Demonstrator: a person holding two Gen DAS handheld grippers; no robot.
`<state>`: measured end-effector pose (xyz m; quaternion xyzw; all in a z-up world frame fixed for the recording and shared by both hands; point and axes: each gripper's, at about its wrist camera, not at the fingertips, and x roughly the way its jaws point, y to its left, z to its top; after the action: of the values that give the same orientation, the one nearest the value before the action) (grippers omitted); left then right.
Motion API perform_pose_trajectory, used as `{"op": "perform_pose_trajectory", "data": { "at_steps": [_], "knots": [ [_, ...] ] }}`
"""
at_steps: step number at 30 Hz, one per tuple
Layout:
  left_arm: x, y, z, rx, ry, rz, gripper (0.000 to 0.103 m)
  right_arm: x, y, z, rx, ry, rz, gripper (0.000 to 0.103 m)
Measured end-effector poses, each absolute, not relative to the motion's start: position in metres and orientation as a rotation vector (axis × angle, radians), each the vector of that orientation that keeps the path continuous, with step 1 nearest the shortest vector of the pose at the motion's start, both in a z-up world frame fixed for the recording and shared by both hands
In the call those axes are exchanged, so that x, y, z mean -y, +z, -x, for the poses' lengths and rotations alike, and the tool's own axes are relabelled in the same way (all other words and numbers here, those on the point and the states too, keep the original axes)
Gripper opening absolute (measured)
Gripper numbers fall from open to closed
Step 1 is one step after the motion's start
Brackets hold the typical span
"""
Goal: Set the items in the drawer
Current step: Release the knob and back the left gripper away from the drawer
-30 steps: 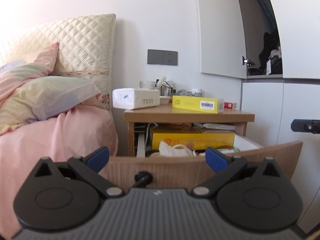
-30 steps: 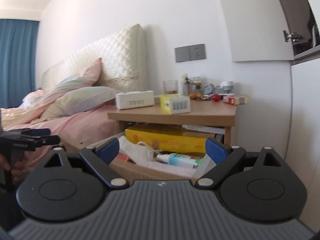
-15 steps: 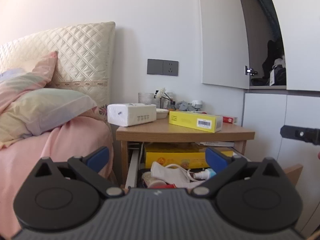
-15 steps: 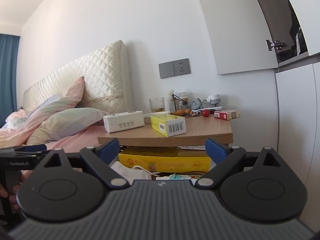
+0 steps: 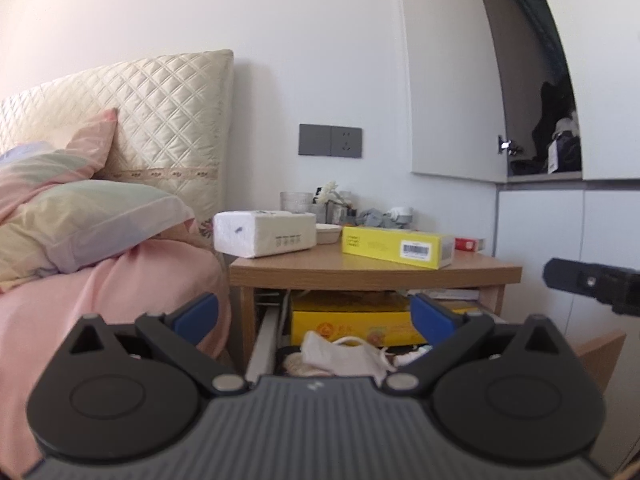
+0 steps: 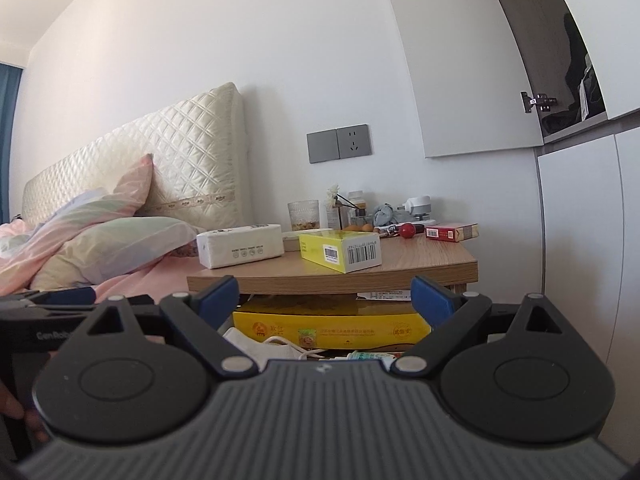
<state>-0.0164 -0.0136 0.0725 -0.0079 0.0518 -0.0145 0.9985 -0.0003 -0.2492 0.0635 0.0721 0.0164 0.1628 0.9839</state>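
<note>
Two grippers, both with jaws spread wide and holding nothing. Left gripper and right gripper both face the nightstand.

Yellow box: centre frame, on the nightstand top, above and beyond both sets of jaws. Long axis runs front to back in the right view, barcode end nearest; left to right in the left view. Right gripper judged better lined up.

Tissue pack: just left of the box.

Red pack: right rear of the top.

Drawer: lower centre, pulled open, already holding a flat yellow carton and a white mask.

Bed and pillows at left; white cupboard at right.
</note>
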Motion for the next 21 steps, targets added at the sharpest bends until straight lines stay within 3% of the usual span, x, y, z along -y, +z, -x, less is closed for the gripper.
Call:
{"op": "perform_pose_trajectory", "data": {
  "at_steps": [21],
  "knots": [
    [0.005, 0.043, 0.011, -0.122, -0.039, -0.024, 0.103, 0.242, 0.055, -0.012, -0.009, 0.336, -0.203, 0.095]
  ]
}}
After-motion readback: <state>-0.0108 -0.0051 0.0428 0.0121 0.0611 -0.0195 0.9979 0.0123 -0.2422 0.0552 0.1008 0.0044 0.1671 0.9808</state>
